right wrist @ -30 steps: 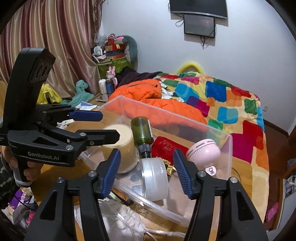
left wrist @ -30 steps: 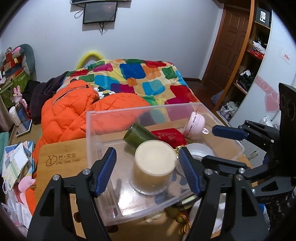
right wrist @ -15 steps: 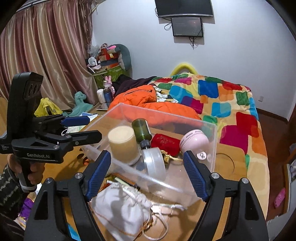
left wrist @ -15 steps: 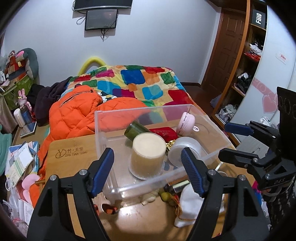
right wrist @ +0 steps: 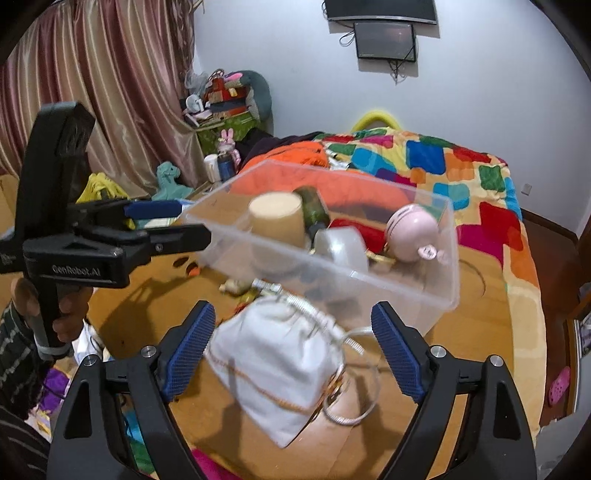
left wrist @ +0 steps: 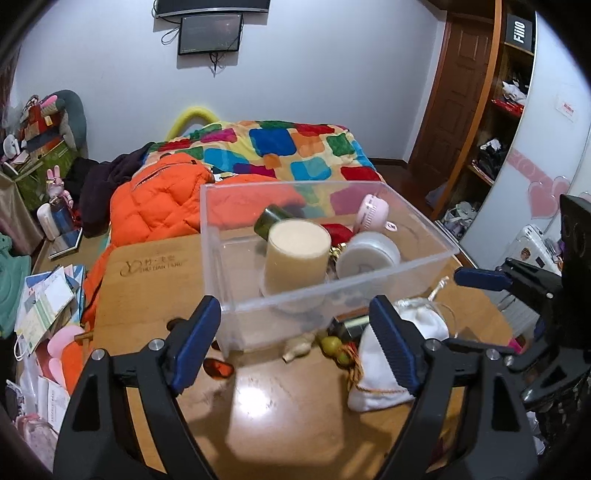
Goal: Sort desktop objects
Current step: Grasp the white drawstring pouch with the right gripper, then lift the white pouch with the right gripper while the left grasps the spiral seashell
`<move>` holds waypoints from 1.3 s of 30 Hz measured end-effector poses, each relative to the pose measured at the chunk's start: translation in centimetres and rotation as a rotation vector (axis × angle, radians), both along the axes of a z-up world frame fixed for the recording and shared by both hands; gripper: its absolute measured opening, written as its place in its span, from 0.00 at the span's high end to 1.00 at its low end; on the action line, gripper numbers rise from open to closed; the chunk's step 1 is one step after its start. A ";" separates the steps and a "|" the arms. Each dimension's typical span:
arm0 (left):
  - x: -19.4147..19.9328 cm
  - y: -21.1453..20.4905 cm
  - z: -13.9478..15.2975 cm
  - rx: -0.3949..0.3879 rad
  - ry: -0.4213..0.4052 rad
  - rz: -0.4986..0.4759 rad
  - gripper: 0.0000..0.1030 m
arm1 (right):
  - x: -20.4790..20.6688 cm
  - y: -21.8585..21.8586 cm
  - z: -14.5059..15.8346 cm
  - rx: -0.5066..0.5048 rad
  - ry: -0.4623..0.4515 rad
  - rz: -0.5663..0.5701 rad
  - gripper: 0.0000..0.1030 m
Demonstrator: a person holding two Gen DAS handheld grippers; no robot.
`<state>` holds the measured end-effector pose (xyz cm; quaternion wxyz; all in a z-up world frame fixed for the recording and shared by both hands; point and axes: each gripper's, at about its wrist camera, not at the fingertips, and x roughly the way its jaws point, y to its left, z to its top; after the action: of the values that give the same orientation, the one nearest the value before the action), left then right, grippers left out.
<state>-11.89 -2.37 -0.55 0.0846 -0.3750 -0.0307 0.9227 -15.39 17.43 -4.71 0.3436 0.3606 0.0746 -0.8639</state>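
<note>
**Cluttered wooden tabletop beside a bed, both tongs spreading over it**

The glossy brown wooden tabletop (left wrist: 155, 295) carried a printed logo near its far left edge and a bright patch of reflected light in front. Beyond it stood a bed under a patchwork quilt of coloured squares (left wrist: 288, 147), with a puffy orange jacket (left wrist: 159, 206) heaped against the tabletop's far side. A dark wall-mounted screen (left wrist: 210, 33) hung on the pale wall, a brown wooden door (left wrist: 450, 103) stood to the right, and pink-brown curtains (right wrist: 103, 92) hung at the left in the right wrist view.

A clear rectangular plastic box (left wrist: 332, 288) sat on the tabletop and held a cream cylindrical jar (left wrist: 297, 254), a dark green bottle (left wrist: 267, 223) lying down, a translucent white round lid (left wrist: 369, 254), a red pouch (left wrist: 340, 232) and a small pink round fan (left wrist: 373, 214).

In front of the box, still on the tabletop, lay a white drawstring cloth bag (right wrist: 277, 373) with a metal ring touching it, and small trinkets (left wrist: 332, 345) just beside the box wall.

The left tongs (left wrist: 295, 343) were opening, nothing between them, the box's near corner ahead. The right tongs (right wrist: 291, 350) were opening too, hovering over the white bag without pinching it. A hand (right wrist: 62, 306) gripped the left tool's handle.
</note>
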 end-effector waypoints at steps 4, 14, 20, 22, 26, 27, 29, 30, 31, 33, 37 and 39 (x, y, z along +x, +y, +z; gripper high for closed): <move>0.9 0.2 0.0 -0.004 0.009 -0.002 0.20 | 0.6 -0.1 -1.0 0.006 -0.026 -0.002 0.18; 3.0 -0.2 -0.8 0.029 0.006 -0.007 0.20 | 0.7 -0.2 -3.1 -0.017 -0.109 -0.009 0.18; 3.5 -0.3 -2.5 0.041 -0.038 -0.012 0.20 | 1.3 -1.6 -4.0 0.013 -0.094 -0.004 0.06; 3.3 -0.2 -3.2 0.035 -0.056 -0.014 0.20 | 1.5 -2.2 -4.2 0.034 -0.080 -0.005 0.04; 2.8 -0.1 -4.5 0.037 -0.087 -0.001 0.20 | 2.1 -3.5 -5.1 0.115 -0.016 -0.014 0.03; 2.6 -0.2 -4.6 0.039 -0.092 0.004 0.20 | 2.2 -3.8 -5.3 0.136 0.007 -0.021 0.03; 2.3 -0.5 -4.9 0.053 -0.100 0.011 0.20 | 2.1 -4.0 -5.5 0.147 0.018 -0.027 0.07; 2.2 -0.6 -5.0 0.060 -0.104 0.015 0.20 | 2.1 -3.9 -5.5 0.145 0.022 -0.030 0.08; 2.1 -0.8 -5.1 0.064 -0.106 0.018 0.20 | 2.1 -3.8 -5.5 0.142 0.026 -0.032 0.10; 1.8 -0.8 -5.3 0.069 -0.112 0.024 0.20 | 1.9 -3.5 -5.5 0.134 0.026 -0.034 0.16; 1.4 -0.7 -5.6 0.059 -0.123 0.024 0.20 | 1.4 -2.5 -5.4 0.097 0.013 -0.034 0.32; 1.2 -0.6 -5.8 0.053 -0.130 0.023 0.20 | 1.1 -1.8 -5.3 0.071 0.000 -0.034 0.37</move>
<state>-10.68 -2.95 -6.30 0.0817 -0.4313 -0.0647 0.8962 -14.28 15.61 -10.04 0.3161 0.3736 0.0989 -0.8664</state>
